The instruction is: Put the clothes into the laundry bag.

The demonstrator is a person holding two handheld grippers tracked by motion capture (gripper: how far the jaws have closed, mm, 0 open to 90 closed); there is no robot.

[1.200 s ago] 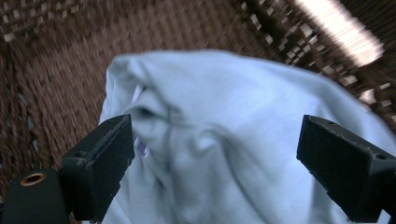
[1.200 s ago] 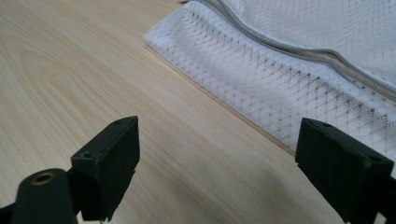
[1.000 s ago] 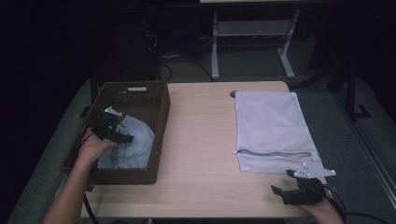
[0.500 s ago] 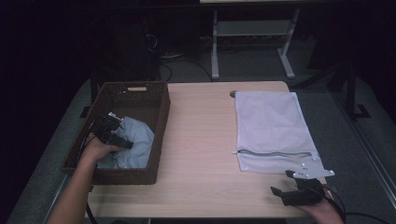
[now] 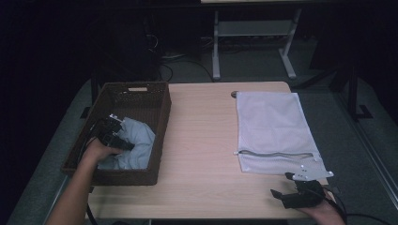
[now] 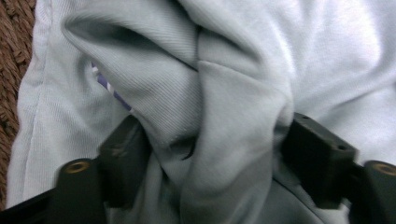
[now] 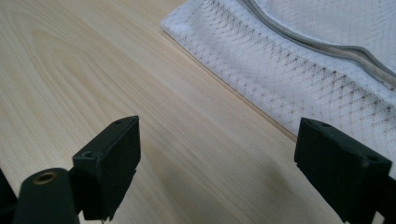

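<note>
A light blue garment [image 5: 140, 140] lies crumpled in a brown wicker basket [image 5: 161, 123] at the table's left. My left gripper [image 5: 117, 137] reaches down into the basket. Its jaws have just been closing, and in the left gripper view [image 6: 210, 140] they press on a bunched fold of the garment [image 6: 233, 70] from both sides. A white mesh zip bag [image 5: 274, 126] lies flat at the table's right. My right gripper [image 5: 280, 184] rests open near the front edge, just below the bag's corner; its view [image 7: 217, 149] has bare wood between the jaws and the bag [image 7: 303, 60] beyond.
The wooden table [image 5: 202, 140] has bare room between basket and bag. Basket weave [image 6: 9, 70] edges the garment at the left. A metal stand [image 5: 253, 33] and cables sit on the dark floor behind the table.
My left hand has sunk lower into the basket, bringing its gripper down onto the garment. The right hand has not moved.
</note>
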